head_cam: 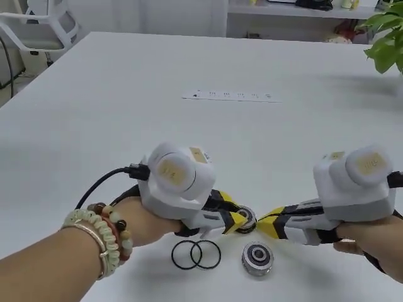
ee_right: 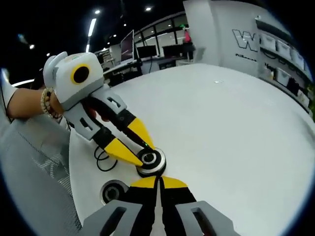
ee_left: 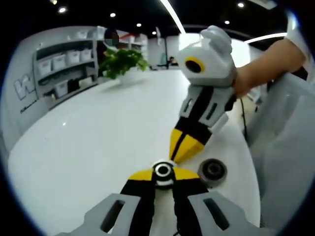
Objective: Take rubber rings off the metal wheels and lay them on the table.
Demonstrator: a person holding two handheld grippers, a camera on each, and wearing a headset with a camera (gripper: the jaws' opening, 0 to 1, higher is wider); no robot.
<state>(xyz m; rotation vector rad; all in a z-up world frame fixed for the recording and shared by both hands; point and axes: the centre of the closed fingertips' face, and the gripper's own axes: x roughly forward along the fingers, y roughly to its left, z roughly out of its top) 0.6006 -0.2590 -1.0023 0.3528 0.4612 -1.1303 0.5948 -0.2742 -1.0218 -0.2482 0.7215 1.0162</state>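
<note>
The white table [head_cam: 126, 113] spans the whole scene, with a leafy plant [head_cam: 385, 39] at its far right corner and a white chair [head_cam: 44, 25] beyond its far left. On a wall behind the shelving, the left gripper view shows a large letter W [ee_left: 22, 87]. The right gripper view shows the same kind of lettering, where only a W can be read. The head view shows no wall. The small yellow labels on the gripper bodies are too blurred to read.

The left gripper [head_cam: 238, 220], held by a hand [head_cam: 135, 223] with beaded bracelets, is clamped on a metal wheel [head_cam: 247, 217] just above the tabletop. The right gripper [head_cam: 263, 221] has its jaws pressed together, tips close to that wheel's rim; I cannot tell whether they touch it.

A flat power strip [head_cam: 230, 95] lies mid-table, its markings illegible. A second wheel [head_cam: 257, 258] rests flat on the table near the person. Just to its left lie two rubber rings [head_cam: 196, 254], overlapping. The left gripper view does not take them in, while the right gripper view catches them under the left gripper's jaws.
</note>
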